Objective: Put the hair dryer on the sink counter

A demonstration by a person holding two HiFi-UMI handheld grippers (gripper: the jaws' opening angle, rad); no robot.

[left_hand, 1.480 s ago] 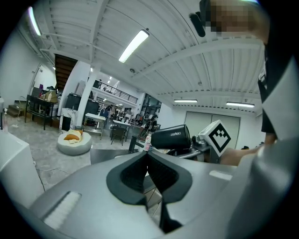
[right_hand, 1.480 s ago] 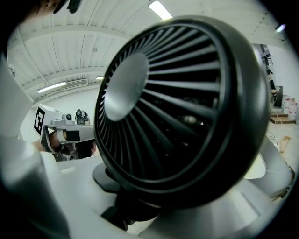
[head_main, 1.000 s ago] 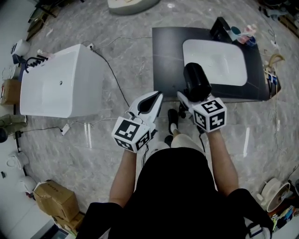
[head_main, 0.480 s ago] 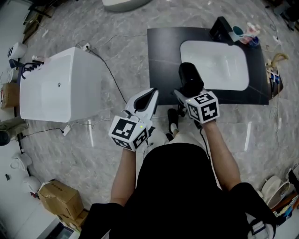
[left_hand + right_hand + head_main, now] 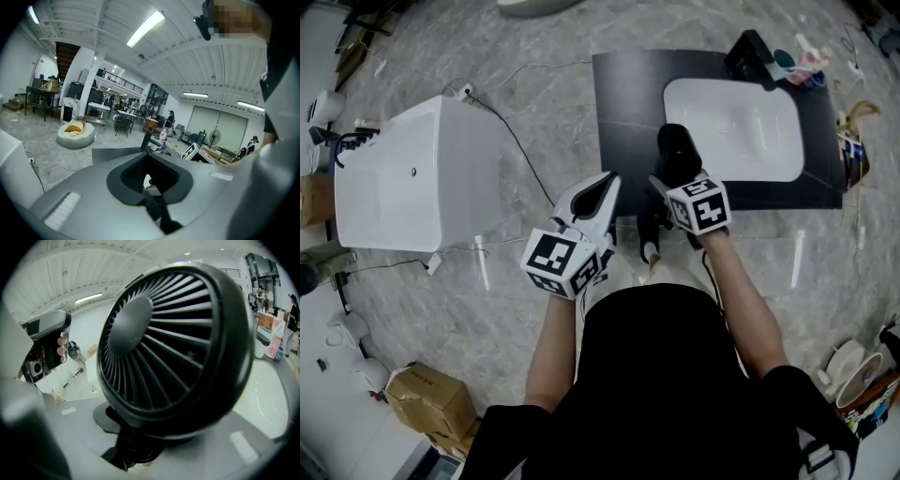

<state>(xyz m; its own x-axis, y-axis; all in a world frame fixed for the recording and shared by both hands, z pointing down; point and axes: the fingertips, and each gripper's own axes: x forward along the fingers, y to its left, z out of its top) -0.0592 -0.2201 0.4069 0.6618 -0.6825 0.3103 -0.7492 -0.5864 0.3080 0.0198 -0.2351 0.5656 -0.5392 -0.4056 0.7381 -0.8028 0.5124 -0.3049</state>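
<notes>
A black hair dryer (image 5: 678,155) hangs over the front part of the dark sink counter (image 5: 623,103), just left of the white basin (image 5: 736,127). My right gripper (image 5: 671,190) is shut on its handle, with the marker cube behind it. In the right gripper view the dryer's round rear grille (image 5: 173,348) fills the picture above the jaws (image 5: 136,446). My left gripper (image 5: 602,190) hovers by the counter's front left corner, jaws together and holding nothing. The left gripper view looks over its jaws (image 5: 152,187) toward the counter (image 5: 112,152).
A black faucet (image 5: 750,52) and small bottles (image 5: 802,66) stand at the counter's back right. A white bathtub (image 5: 412,173) sits to the left, with a cable (image 5: 525,155) trailing over the marble floor. Boxes (image 5: 431,408) lie at the lower left.
My right gripper has sunk lower and a little left with the hair dryer, closer to the counter's front. The left gripper has kept its place beside it.
</notes>
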